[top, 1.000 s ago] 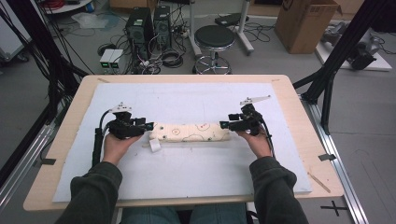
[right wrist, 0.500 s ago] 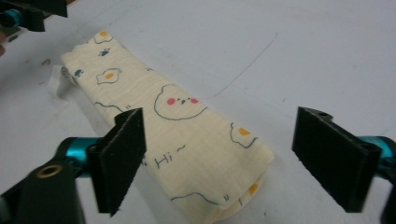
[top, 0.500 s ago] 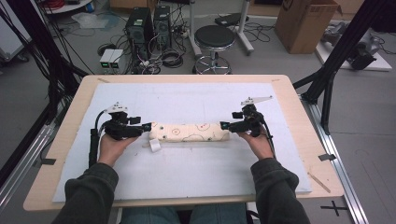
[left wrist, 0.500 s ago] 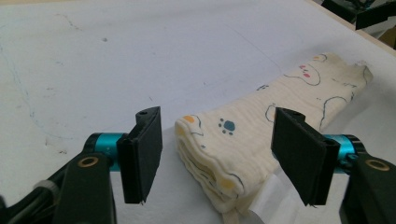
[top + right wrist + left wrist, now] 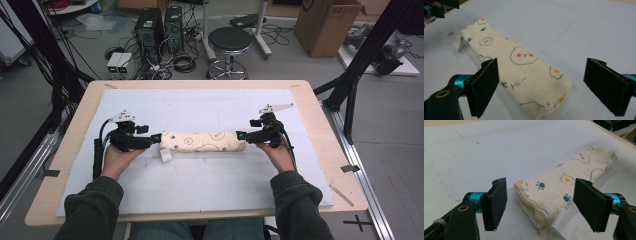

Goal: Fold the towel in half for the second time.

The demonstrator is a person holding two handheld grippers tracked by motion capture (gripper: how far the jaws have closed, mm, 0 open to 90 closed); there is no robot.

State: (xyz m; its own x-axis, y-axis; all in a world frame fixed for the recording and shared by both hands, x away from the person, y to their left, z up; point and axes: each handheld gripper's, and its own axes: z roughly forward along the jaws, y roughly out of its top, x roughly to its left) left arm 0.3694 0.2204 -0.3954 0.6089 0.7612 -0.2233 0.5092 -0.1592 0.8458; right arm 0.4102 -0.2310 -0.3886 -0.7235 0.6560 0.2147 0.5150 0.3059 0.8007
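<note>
**Letting go of the folded cloth at both ends**

We have the folded cloth (image 5: 202, 141) lying flat near the middle of the tabletop (image 5: 320, 150), long side parallel to the near edge. The left claw (image 5: 156, 138) and the right claw (image 5: 241, 135) have just been opening; both now stand wide, each with one end of the cloth between its jaws, the pads apart from it. To finish well, we should draw both claws straight outward, level, so no pad drags a layer.
</note>
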